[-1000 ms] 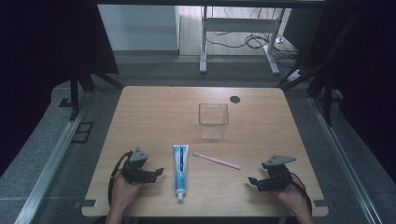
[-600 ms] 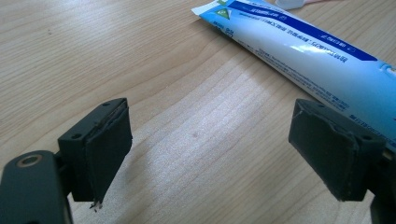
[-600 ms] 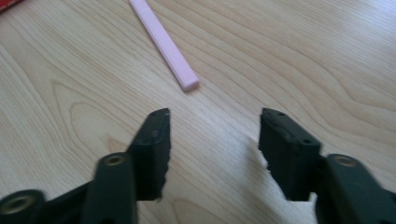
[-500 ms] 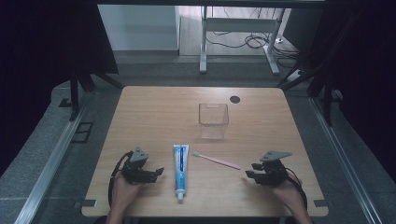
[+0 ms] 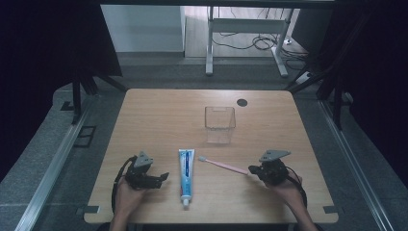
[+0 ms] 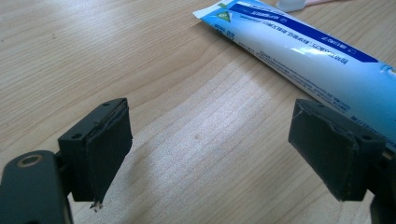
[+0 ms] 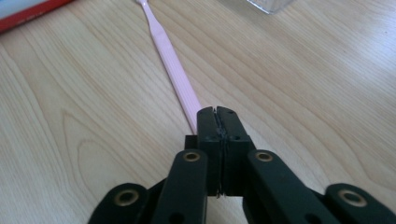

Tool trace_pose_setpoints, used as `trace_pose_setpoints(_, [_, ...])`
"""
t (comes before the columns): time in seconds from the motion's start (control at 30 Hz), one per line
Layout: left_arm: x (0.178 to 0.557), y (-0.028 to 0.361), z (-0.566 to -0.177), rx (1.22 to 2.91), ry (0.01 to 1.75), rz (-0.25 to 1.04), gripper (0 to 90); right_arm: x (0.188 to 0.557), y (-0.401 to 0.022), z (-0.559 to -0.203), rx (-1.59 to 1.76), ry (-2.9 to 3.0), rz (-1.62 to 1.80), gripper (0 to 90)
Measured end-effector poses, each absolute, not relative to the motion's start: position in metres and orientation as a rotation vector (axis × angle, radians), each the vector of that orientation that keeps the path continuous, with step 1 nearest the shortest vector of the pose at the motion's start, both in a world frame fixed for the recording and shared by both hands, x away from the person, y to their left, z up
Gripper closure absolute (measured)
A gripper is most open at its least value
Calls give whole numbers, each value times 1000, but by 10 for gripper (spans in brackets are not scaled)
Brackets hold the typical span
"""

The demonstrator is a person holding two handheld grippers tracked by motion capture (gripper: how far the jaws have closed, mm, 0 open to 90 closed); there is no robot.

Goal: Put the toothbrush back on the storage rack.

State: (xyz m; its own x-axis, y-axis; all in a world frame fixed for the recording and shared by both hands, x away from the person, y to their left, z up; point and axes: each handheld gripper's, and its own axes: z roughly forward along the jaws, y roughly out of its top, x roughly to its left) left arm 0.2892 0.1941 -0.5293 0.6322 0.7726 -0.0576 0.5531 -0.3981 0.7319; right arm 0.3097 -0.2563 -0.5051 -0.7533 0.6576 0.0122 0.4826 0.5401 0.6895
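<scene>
A pink toothbrush lies on the wooden table, its head near a blue and white toothpaste tube. My right gripper has just been closing and now stands shut at the handle's near end. The handle runs behind the left jaw, and nothing shows between the pads. My left gripper rests open just left of the tube, bare wood between its pads.
A clear square container stands upright behind the toothbrush, mid table. A black round hole sits near the far edge. Metal rails run along both sides of the table, and cables lie on the floor beyond.
My right gripper has slid left toward the toothbrush's handle end and its jaws have come together. The left gripper, the tube and the toothbrush have stayed put.
</scene>
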Motion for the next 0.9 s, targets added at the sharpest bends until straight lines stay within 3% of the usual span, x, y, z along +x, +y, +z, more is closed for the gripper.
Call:
trace_pose_setpoints(0.47, [289,192,-530,2121,1029,383,137,334,-243,-514,1045,2564,995,898])
trace_pose_setpoints(0.9, [289,191,-530,2132,1029,382,137,333,-243,-521,1029,2603,986,893])
